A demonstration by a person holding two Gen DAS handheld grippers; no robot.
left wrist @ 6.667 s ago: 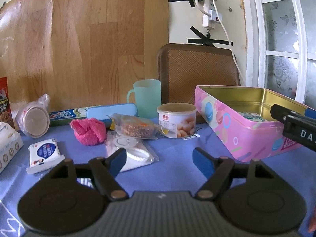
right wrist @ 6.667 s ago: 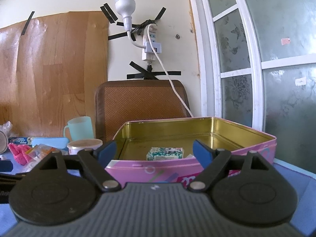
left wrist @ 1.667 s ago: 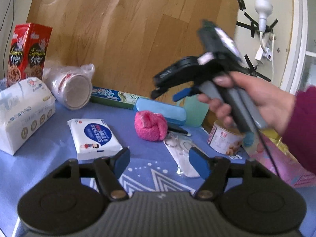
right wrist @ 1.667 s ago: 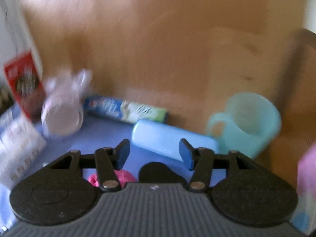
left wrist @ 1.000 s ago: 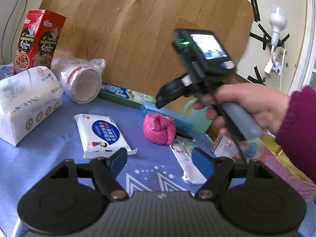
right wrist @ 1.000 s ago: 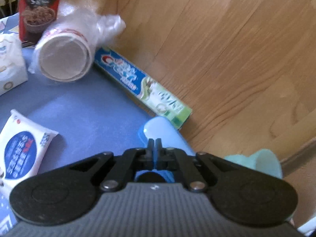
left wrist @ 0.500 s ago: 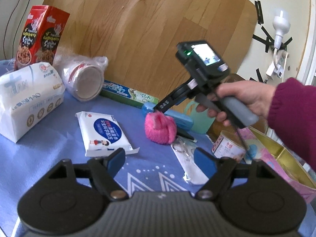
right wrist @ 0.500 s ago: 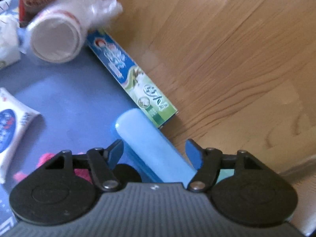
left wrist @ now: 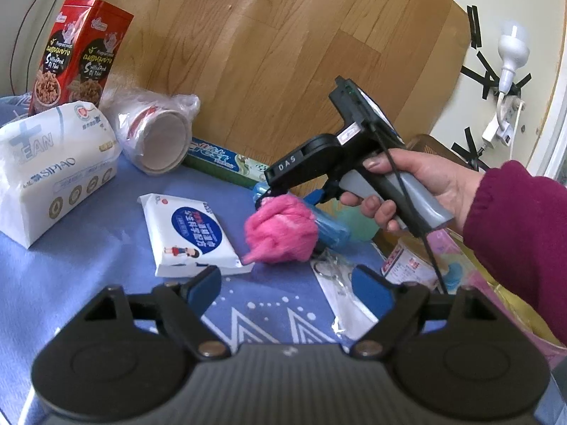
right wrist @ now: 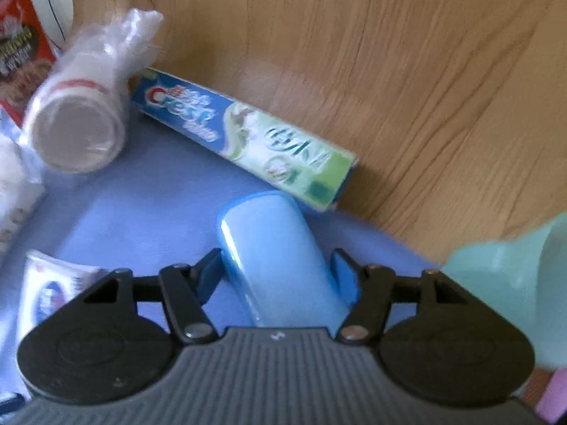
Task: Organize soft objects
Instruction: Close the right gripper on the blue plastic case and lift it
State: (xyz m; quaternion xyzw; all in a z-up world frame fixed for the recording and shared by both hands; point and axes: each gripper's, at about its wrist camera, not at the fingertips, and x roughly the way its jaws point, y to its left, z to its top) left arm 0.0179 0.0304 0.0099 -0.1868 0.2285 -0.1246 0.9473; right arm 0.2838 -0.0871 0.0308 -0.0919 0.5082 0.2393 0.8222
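Right gripper, closing, straddles the blue case; contact unclear; left gripper gapes empty.

Maroon knitted sleeve, black "DAS"-marked gripper

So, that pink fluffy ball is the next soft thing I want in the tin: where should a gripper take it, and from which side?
Grip the pink fluffy ball across its rounded middle, coming from above. It lies against the blue case behind, and the wet-wipe pack lies close on the left of the left wrist view, so a sideways approach looks cramped. Probably avoid the thin tuft at its lower left.
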